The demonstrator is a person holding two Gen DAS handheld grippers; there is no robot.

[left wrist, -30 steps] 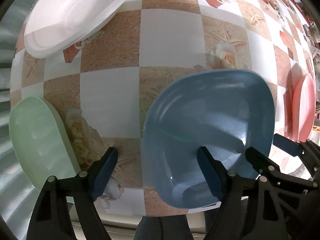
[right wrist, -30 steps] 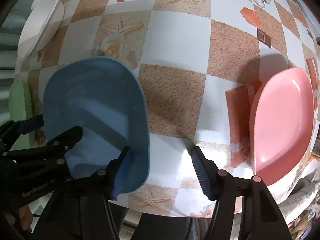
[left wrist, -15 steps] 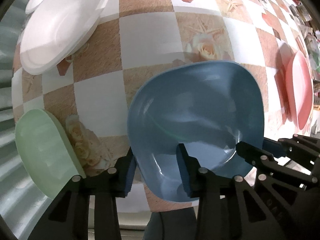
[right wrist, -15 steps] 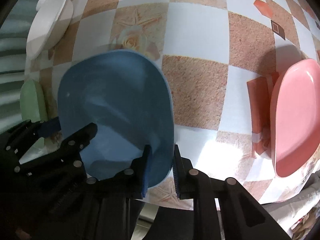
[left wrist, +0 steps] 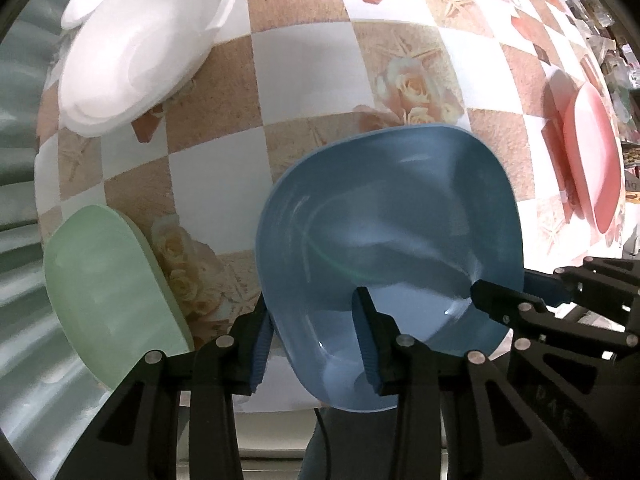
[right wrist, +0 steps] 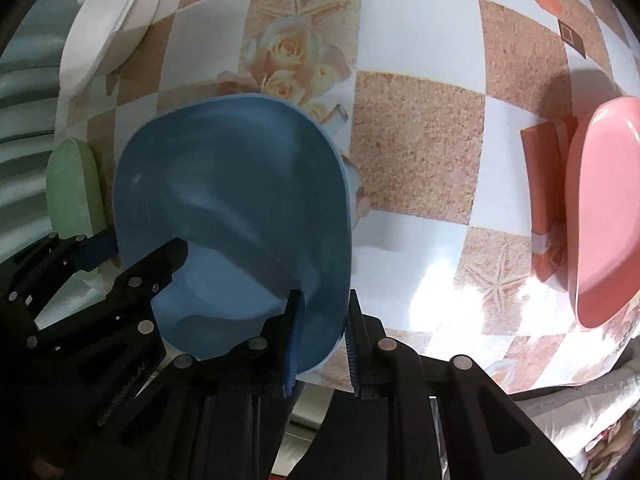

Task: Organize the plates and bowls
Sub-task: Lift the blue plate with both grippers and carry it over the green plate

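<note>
The blue bowl (left wrist: 384, 248) sits near the table's front edge, now pinched at its rim from both sides: the left gripper (left wrist: 316, 340) and the right gripper (right wrist: 322, 336), wide open a second ago, have each closed on the near rim, one finger inside and one outside. That suggests a two-handed lift is about to begin. It opens upward, its long axis running away from the cameras. The green bowl (left wrist: 108, 292) lies left, the pink plate (right wrist: 604, 216) right, white plates (left wrist: 140, 44) behind.
</note>
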